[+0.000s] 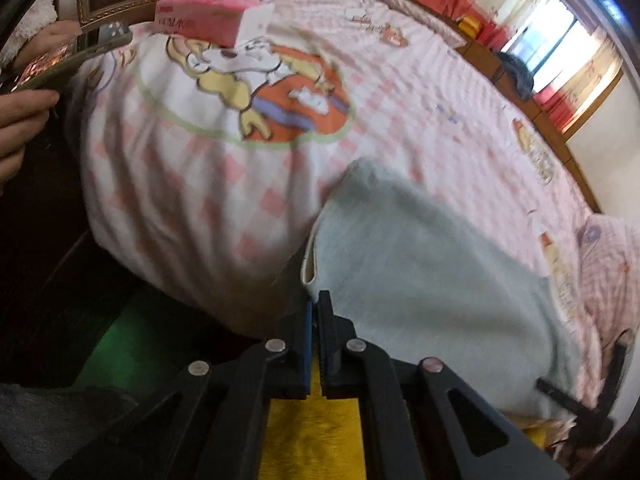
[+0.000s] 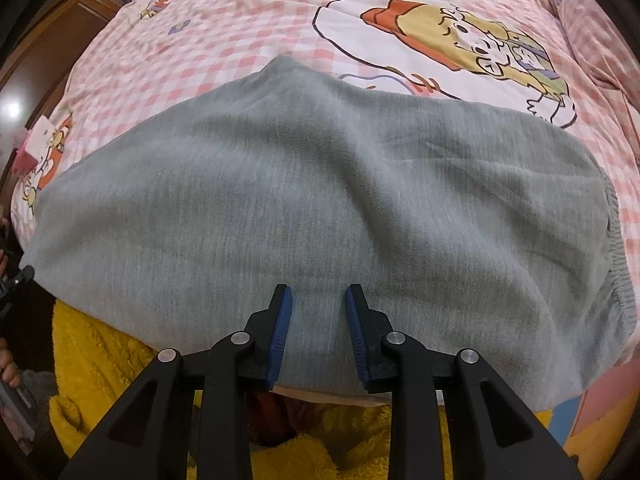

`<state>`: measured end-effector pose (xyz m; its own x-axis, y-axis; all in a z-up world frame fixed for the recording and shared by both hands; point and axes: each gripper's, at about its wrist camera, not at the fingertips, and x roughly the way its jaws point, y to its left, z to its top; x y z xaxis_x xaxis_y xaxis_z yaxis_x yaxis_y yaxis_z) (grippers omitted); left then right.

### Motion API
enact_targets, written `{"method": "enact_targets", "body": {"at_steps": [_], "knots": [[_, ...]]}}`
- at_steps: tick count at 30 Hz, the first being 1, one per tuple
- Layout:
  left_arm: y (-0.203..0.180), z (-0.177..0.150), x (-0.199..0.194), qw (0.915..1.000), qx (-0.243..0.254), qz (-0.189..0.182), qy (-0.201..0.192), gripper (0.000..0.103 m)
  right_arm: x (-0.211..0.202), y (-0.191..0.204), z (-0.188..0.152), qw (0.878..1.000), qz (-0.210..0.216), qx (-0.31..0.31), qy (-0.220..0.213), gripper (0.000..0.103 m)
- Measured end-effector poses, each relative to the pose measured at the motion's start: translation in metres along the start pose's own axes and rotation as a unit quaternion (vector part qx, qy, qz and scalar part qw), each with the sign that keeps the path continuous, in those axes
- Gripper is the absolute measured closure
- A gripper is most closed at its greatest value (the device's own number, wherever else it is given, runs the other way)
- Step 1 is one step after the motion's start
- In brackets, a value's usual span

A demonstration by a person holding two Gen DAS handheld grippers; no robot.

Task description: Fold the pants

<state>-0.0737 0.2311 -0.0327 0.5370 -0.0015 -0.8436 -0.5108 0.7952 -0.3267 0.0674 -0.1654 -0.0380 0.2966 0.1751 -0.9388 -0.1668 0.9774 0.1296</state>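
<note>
Fingers of the left gripper [image 1: 316,308] sit pressed together, seemingly pinching the grey pants [image 2: 320,200] at their edge. Right gripper [image 2: 319,300] fingers stand apart over the pants on the checked bedspread [image 2: 240,40]. Only the left view shows a pink tissue box [image 1: 208,16].

Pink tissue box [image 1: 208,14] on checked bedspread [image 2: 224,56]

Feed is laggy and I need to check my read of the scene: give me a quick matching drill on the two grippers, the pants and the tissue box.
1. left gripper
2. right gripper
3. pants
4. tissue box

a. pink, far on the bed
b. jaws apart
c. grey, spread on the checked bedcover
d. jaws closed

Pairs: 1-d, 2-b, 3-c, 4-a
</note>
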Motion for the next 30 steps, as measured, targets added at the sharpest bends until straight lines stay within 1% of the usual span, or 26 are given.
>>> {"method": "enact_targets", "body": {"at_steps": [2, 4, 5, 7, 8, 9, 10, 11, 12, 16, 18, 20, 24, 28, 29, 30], "knots": [[0.004, -0.003, 0.014, 0.9997, 0.001, 0.003, 0.023, 0.100, -0.001, 0.003, 0.002, 1.000, -0.006, -0.009, 0.005, 0.074], [0.005, -0.005, 0.023, 0.9991, 0.005, 0.023, 0.035, 0.100, -0.003, 0.006, 0.005, 1.000, -0.008, -0.021, 0.011, 0.074], [0.004, -0.005, 0.022, 0.9991, 0.006, 0.027, 0.033, 0.099, -0.004, 0.006, 0.007, 1.000, -0.005, -0.026, 0.012, 0.074], [0.001, -0.003, 0.013, 0.9994, 0.014, 0.022, 0.022, 0.099, -0.012, 0.006, 0.016, 0.999, 0.009, -0.035, 0.007, 0.074], [-0.003, 0.001, 0.003, 0.9994, 0.028, 0.022, 0.006, 0.094, -0.015, 0.005, 0.021, 0.999, 0.012, -0.035, 0.005, 0.074], [-0.006, 0.003, -0.003, 0.9990, 0.038, 0.024, -0.007, 0.086, -0.020, 0.004, 0.030, 0.999, 0.018, -0.035, 0.000, 0.074], [-0.010, 0.006, -0.009, 0.9982, 0.050, 0.026, -0.022, 0.081, -0.022, 0.004, 0.036, 0.999, 0.023, -0.036, -0.004, 0.074], [-0.013, 0.011, -0.015, 0.9971, 0.062, 0.025, -0.036, 0.071, -0.024, 0.003, 0.045, 0.999, 0.029, -0.037, -0.010, 0.074], [-0.018, 0.017, -0.018, 0.9960, 0.073, 0.020, -0.047, 0.067, -0.024, 0.002, 0.054, 0.998, 0.036, -0.038, -0.018, 0.074], [-0.036, 0.044, -0.011, 0.9928, 0.105, -0.008, -0.056, 0.066, -0.008, 0.006, 0.091, 0.998, 0.042, -0.041, -0.028, 0.073], [-0.044, 0.060, 0.004, 0.9926, 0.113, -0.006, -0.044, 0.066, 0.004, 0.010, 0.103, 0.998, 0.045, -0.045, -0.022, 0.073], [-0.047, 0.068, 0.014, 0.9922, 0.118, -0.004, -0.038, 0.066, 0.013, 0.012, 0.112, 0.998, 0.046, -0.047, -0.018, 0.073], [-0.053, 0.073, 0.029, 0.9912, 0.130, -0.014, -0.021, 0.066, 0.027, 0.017, 0.120, 0.997, 0.049, -0.054, -0.018, 0.073], [-0.056, 0.072, 0.047, 0.9924, 0.122, -0.013, -0.007, 0.066, 0.035, 0.016, 0.122, 0.997, 0.049, -0.054, -0.016, 0.073], [-0.056, 0.072, 0.049, 0.9927, 0.120, -0.012, -0.006, 0.066, 0.036, 0.017, 0.122, 0.997, 0.048, -0.056, -0.018, 0.073], [-0.056, 0.071, 0.050, 0.9931, 0.116, -0.012, -0.011, 0.070, 0.036, 0.017, 0.122, 0.997, 0.047, -0.057, -0.019, 0.073]]}}
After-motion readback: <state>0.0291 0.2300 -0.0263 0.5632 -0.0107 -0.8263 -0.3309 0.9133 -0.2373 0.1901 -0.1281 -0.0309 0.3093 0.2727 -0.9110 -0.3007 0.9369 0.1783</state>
